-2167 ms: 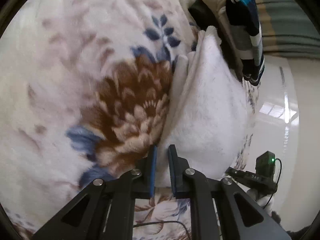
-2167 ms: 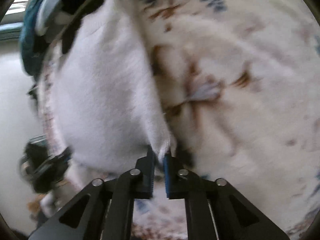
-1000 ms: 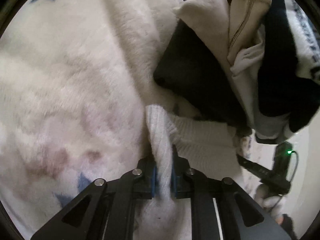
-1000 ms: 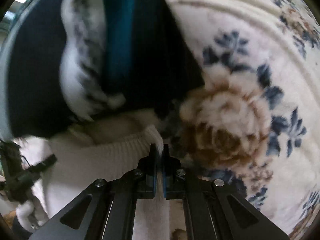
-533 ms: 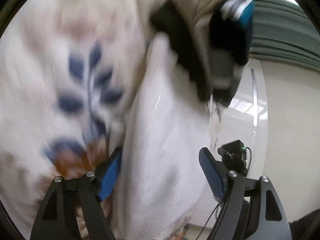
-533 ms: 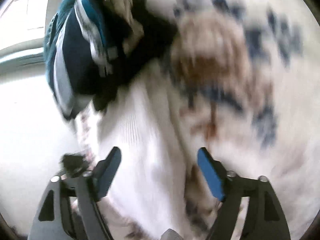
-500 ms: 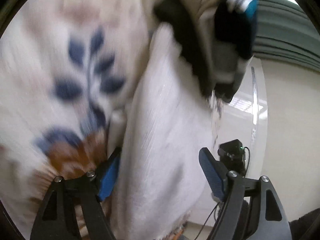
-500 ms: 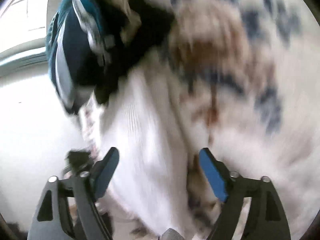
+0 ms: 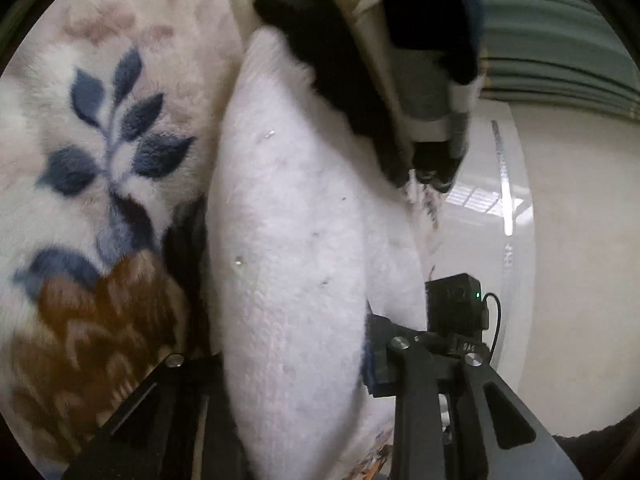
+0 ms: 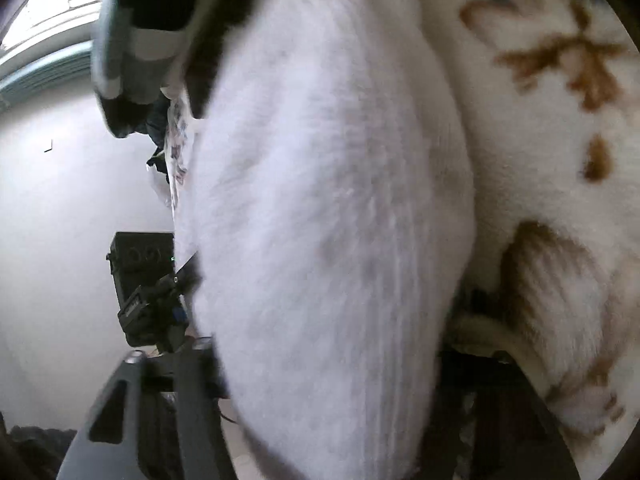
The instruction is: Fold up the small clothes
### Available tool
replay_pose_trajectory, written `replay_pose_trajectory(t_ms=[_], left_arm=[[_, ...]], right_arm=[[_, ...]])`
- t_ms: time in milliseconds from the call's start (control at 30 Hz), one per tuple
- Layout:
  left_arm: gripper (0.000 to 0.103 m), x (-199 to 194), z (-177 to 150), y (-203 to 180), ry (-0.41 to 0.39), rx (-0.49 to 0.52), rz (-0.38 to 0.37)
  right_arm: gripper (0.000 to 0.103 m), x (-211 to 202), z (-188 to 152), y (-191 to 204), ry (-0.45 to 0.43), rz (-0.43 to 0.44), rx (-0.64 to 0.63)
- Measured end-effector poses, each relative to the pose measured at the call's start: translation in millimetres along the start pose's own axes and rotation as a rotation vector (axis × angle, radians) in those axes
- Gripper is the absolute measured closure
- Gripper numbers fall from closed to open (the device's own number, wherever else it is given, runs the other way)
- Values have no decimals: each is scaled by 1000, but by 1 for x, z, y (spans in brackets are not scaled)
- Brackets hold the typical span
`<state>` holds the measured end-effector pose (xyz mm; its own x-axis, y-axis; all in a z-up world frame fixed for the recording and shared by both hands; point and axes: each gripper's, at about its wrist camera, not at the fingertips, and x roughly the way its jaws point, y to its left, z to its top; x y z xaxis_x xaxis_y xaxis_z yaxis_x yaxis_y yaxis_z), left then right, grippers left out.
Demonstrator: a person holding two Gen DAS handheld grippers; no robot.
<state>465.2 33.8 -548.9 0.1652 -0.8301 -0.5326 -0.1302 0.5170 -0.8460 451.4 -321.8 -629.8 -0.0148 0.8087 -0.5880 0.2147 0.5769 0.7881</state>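
1. Left wrist view, left part of the frame: a fluffy cream fleece blanket with navy leaf sprigs and a brown flower point(image 9: 100, 184) fills the area from upper left to lower left.
2. Centre of the frame: a white knitted garment, soft and thick point(image 9: 292, 248), lies on that blanket and runs from the upper middle down to the bottom edge.
3. The left gripper point(image 9: 294, 364) straddles the garment's near end. Its fingers stand wide apart, one at the lower left, the blue-padded finger point(image 9: 374, 360) at the lower right; the cloth bulges between them and is not pinched.
4. Top centre to upper right: a heap of other clothes, black, beige, grey and teal point(image 9: 400, 52), lies against the far end of the white garment.
5. Right of the garment: a small black device with a green light and a cable point(image 9: 456, 304) sits over a glossy white floor point(image 9: 568, 240).
6. Right wrist view, left part: the same black device point(image 10: 140, 260), with the dark clothes heap point(image 10: 152, 20) at upper left.
7. Centre: the white garment point(image 10: 328, 220) covers most of the frame, slightly blurred.
8. The right gripper point(image 10: 332, 364) has its arms spread far to either side of the cloth; the fingertips are hidden behind the knit.
9. Right part: the blanket point(image 10: 560, 140) with brown pattern, touching the garment's edge.
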Motion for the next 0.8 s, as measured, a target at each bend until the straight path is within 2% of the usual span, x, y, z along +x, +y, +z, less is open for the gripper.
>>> replay_pose_trajectory(t_ms=[133, 267, 367, 467, 567, 667, 800], left_arm=[[79, -19, -13, -41, -13, 18, -28], [79, -46, -17, -93, -31, 31, -45], [79, -64, -5, -138, -32, 88, -25], [79, -74, 23, -191, -44, 161, -45], [79, -83, 66, -231, -75, 237, -66], [79, -81, 126, -261, -113, 318, -61], [78, -65, 194, -244, -132, 335, -9]], right_arm=[[53, -27, -15, 27, -35, -38, -41], [54, -58, -30, 63, -65, -26, -65], [54, -95, -38, 96, -101, -7, -94], [54, -136, -35, 138, -145, 0, -141], [54, -176, -12, 175, -209, 12, -194], [54, -206, 32, 207, -282, 17, -241], [54, -210, 112, 221, -342, 36, -255]])
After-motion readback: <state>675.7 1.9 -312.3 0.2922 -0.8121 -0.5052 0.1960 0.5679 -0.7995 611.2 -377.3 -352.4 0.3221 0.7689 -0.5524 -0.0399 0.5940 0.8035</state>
